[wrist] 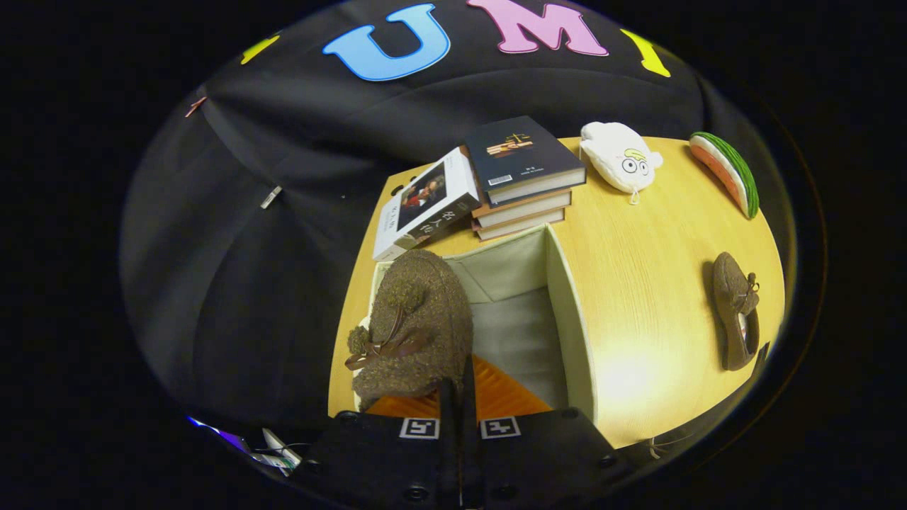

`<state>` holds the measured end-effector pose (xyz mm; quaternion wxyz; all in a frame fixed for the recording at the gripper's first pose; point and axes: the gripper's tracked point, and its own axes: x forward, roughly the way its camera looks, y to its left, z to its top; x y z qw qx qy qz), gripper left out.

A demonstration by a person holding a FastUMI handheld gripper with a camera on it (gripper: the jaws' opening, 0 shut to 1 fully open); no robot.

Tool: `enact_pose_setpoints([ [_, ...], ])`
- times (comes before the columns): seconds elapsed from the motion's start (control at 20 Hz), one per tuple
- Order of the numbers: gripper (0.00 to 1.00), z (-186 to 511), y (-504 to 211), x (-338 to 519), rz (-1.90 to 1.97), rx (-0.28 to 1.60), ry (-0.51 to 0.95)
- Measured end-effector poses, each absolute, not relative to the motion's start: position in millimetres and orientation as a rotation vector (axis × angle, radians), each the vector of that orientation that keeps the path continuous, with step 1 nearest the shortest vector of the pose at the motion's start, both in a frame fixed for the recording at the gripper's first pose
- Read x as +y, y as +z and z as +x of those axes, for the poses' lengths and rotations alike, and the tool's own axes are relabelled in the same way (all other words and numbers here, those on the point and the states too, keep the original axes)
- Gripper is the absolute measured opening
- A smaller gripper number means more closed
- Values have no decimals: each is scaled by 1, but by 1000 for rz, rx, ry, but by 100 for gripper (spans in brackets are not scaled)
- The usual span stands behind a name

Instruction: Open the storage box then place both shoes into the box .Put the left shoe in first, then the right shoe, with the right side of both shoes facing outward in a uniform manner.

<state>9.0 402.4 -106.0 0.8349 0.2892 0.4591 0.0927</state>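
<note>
A brown fuzzy shoe [414, 319] with a bow hangs from my gripper [458, 388], whose fingers are shut on its rim. It hovers over the left part of the open white storage box [567, 312], with its toe pointing away from me. The box's pale inside shows beside and beyond the shoe. The second brown shoe [737, 312] lies on the wooden table [638, 248] to the right of the box, well apart from my fingers.
A stack of books [524, 177] stands just behind the box, with one more book [425, 205] leaning against it on the left. Further back right lie a white plush toy [620, 163] and a watermelon-slice toy [730, 173].
</note>
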Motion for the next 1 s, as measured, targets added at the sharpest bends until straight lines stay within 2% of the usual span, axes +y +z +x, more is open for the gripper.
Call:
enact_pose_setpoints([
  [0.5, 6, 10, -143, 440, 597, 1066, 201],
  [0.7, 20, 4, -139, 456, 634, 1085, 271],
  [0.8, 35, 3, -130, 462, 663, 1076, 314],
  [1.0, 99, -1, -116, 463, 651, 1040, 375],
])
